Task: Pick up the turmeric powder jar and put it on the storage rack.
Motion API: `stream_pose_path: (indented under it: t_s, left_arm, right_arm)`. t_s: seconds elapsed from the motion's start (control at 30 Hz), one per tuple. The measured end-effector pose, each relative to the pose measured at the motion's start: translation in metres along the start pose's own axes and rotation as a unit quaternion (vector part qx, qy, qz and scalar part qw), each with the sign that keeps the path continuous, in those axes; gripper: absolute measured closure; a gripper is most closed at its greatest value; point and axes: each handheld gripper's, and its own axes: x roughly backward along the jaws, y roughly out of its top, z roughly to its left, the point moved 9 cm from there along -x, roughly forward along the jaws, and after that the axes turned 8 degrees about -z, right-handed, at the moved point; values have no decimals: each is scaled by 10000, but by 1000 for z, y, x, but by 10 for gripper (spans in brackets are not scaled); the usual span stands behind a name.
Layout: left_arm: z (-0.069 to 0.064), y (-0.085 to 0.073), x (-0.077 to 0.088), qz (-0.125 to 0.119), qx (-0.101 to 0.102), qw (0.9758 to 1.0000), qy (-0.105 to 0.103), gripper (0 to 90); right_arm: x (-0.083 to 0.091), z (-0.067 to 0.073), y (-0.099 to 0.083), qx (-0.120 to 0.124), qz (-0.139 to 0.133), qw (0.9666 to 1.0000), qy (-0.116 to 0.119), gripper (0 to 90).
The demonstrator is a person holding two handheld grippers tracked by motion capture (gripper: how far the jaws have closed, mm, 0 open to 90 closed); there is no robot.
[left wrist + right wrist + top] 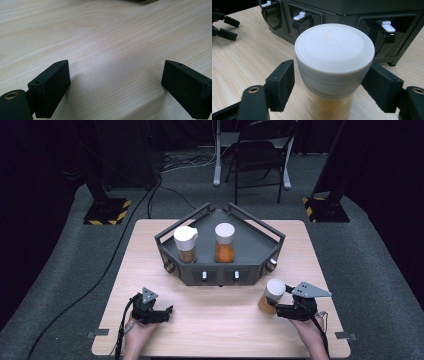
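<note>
A clear jar with a white lid and orange-brown contents stands upright on the wooden table, front right, just before the rack. My right gripper reaches it from the right. In the right gripper view its black pads sit against both sides of the jar, just under the lid; it is shut on the jar. My left gripper rests at the front left, pointing right. In its own view the left gripper is open over bare wood.
A dark grey angular rack stands at the table's middle back and holds two white-lidded jars, one brown-filled, one orange-filled. Its front carries white-tipped latches. A folding chair and stand bases stand on the floor beyond.
</note>
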Motion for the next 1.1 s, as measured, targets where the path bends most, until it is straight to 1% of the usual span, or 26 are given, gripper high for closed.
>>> stream_pose_path:
  t_s: [0.13, 0.2, 0.4, 0.5, 0.67, 0.9, 1.1]
  left_arm:
    - [0, 0, 0, 1, 0, 10000, -1, 84]
    - [0, 0, 0, 1, 0, 10000, -1, 85]
    - [0, 0, 0, 2, 0, 10000, 0, 85]
    - [0, 0, 0, 1, -1, 10000, -1, 85]
    - [0, 0, 0, 0, 1, 10000, 0, 85]
    - [0, 0, 0, 1, -1, 10000, -1, 85]
    - [0, 0, 0, 0, 0, 10000, 0, 85]
  right_arm:
    - [-2, -1, 2, 29, 28, 10000, -38, 326]
    - [-2, -1, 3, 41, 45, 10000, -19, 331]
    - [-2, 0, 4, 72, 59, 9999, -43, 336]
    - [-2, -1, 4, 23, 40, 10000, -63, 336]
    - [-4, -2, 6, -51, 84, 9999, -90, 337]
    - [-7, -3, 13, -51, 192, 9998, -64, 337]
    - [-6, -2, 23, -43, 113, 9999, 4, 337]
